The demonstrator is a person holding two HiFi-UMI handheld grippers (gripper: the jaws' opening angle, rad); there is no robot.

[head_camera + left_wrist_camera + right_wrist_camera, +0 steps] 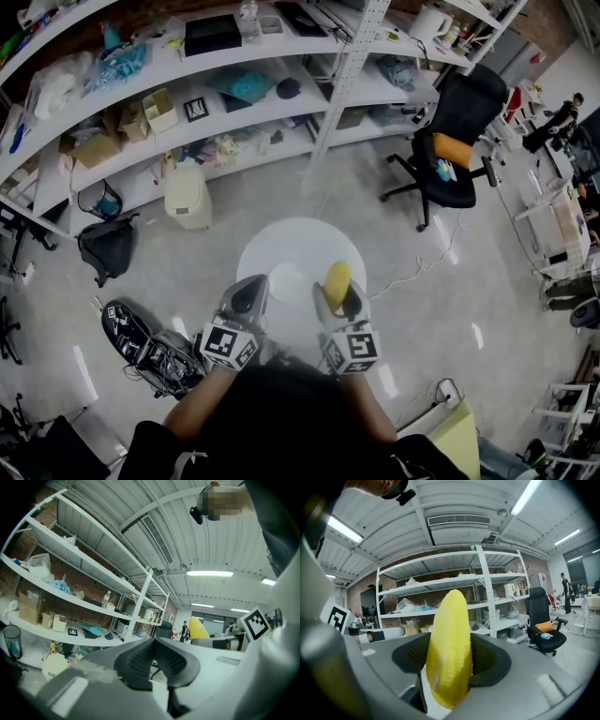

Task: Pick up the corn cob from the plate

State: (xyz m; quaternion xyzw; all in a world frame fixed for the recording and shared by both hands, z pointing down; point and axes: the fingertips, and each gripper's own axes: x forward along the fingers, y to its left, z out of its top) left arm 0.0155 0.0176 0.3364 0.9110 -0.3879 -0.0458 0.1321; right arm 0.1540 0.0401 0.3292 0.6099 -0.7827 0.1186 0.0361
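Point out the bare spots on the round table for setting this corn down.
The round white table is bare across its far half, beyond the plate. The plate itself looks empty, bordered by the left gripper and the right gripper, which holds the corn cob. That near edge is crowded.

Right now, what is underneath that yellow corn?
The corn cob, clamped in the right gripper, hangs above the round white table. The plate lies beside it; the tabletop directly beneath is covered.
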